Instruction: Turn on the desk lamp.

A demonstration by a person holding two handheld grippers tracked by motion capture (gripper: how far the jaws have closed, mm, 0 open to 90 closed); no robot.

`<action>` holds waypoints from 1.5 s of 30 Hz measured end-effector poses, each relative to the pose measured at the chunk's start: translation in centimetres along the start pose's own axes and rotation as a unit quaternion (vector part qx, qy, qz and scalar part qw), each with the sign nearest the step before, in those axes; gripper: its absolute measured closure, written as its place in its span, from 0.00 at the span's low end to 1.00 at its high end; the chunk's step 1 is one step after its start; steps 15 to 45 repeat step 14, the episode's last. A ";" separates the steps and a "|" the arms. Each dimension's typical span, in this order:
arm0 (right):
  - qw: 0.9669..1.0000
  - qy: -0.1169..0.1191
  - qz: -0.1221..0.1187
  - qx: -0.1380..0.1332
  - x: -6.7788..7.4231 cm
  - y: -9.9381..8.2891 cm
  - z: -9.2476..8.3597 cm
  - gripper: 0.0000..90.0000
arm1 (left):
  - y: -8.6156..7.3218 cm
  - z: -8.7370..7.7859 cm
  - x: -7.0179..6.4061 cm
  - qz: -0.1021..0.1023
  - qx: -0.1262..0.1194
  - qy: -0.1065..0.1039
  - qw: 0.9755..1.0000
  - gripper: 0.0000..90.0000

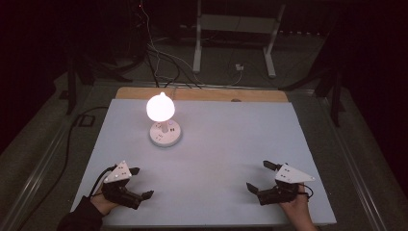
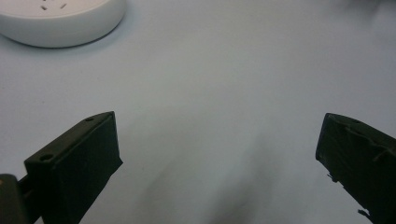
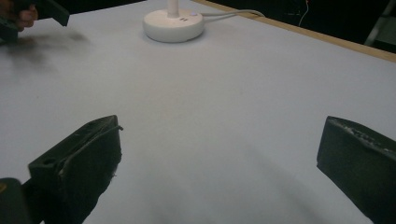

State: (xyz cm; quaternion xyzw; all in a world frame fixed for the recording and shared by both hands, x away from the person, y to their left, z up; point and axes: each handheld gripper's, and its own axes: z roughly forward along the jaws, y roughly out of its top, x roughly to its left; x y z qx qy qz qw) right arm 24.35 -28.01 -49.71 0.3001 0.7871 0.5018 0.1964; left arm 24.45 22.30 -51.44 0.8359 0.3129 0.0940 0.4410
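Jaws spread wide, both grippers sit near table's (image 1: 308, 144) front edge.

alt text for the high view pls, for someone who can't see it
A lit white lamp glows on its round white base at the far left of a pale tabletop in a dark room. Near the front edge, a person's hands hold the left gripper and the right gripper, both open and empty, well short of the lamp.
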 end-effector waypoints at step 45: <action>1.000 0.001 0.001 0.002 0.0 -0.1 0.1 0.00 | 0.0 0.1 -0.1 0.003 0.007 0.001 1.000 0.00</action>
